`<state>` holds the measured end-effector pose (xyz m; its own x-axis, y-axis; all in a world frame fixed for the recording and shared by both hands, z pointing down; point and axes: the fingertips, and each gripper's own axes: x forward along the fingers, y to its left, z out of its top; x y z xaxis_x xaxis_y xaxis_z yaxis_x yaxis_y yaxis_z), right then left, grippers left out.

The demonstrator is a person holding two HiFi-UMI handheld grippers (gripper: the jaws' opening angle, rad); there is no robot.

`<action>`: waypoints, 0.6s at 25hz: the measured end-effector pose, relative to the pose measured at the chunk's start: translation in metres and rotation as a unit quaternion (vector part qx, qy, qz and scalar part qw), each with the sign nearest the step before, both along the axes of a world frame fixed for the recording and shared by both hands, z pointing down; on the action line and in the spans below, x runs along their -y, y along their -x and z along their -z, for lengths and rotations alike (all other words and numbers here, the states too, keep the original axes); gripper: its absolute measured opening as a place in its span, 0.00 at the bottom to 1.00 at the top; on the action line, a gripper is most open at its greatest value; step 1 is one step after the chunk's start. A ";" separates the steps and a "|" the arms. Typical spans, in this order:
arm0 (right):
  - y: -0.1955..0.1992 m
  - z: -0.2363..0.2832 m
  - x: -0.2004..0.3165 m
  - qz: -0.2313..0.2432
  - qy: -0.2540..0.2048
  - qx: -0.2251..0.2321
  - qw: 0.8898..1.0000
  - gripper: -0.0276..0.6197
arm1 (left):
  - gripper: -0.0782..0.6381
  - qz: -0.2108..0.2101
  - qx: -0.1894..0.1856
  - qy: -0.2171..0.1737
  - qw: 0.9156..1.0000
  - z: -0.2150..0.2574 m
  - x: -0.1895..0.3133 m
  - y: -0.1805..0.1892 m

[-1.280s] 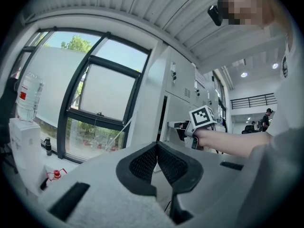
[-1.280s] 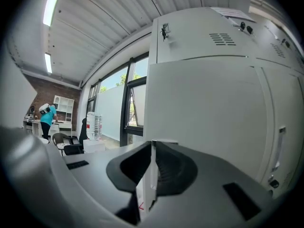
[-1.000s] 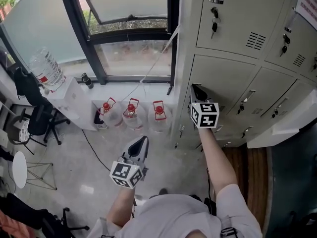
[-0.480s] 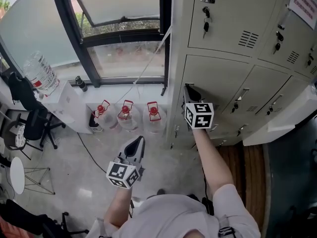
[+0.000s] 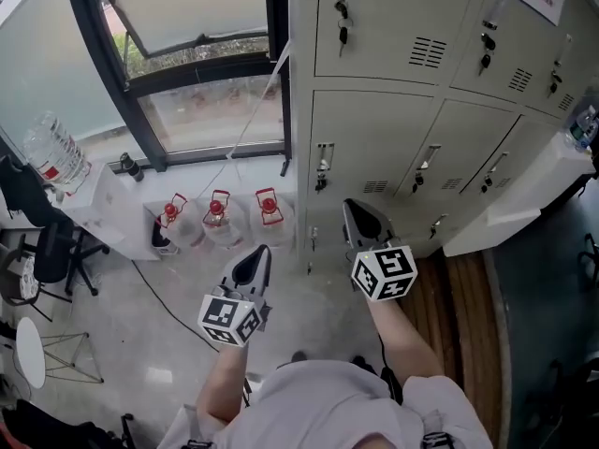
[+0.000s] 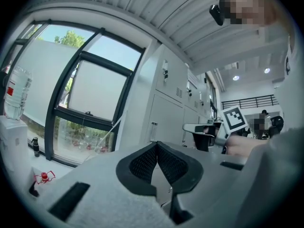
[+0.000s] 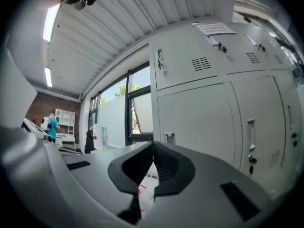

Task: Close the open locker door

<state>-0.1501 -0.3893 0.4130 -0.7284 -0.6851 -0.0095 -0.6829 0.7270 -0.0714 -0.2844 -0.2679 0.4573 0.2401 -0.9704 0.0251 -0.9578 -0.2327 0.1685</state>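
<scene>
A tall window (image 5: 187,64) fills the left of the scene, and a grey bank of lockers (image 5: 421,26) stands just beside it on the right. The locker door (image 5: 374,143) in the middle row, nearest the window, sits flush with its neighbours, its handle (image 5: 323,166) at the left edge. Three water jugs (image 5: 216,215) with red caps stand on the floor under the window. The right gripper (image 5: 356,215) is held in front of the lockers below that door, clear of it, its jaws pressed together on nothing. The left gripper (image 5: 256,260) points toward the jugs over the floor, its jaws likewise pressed together and empty.
</scene>
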 end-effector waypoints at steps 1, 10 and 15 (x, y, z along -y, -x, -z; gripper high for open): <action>-0.009 0.003 -0.011 -0.001 0.004 0.012 1.000 0.06 | 0.12 -0.004 0.001 -0.003 1.000 0.002 0.001 -0.005; -0.070 -0.012 -0.070 -0.051 -0.016 -0.017 0.998 0.06 | 0.12 -0.037 0.033 -0.033 0.998 0.017 0.001 -0.060; -0.083 -0.034 -0.086 -0.058 0.007 -0.014 0.998 0.06 | 0.12 -0.052 0.034 -0.032 0.998 0.017 -0.003 -0.083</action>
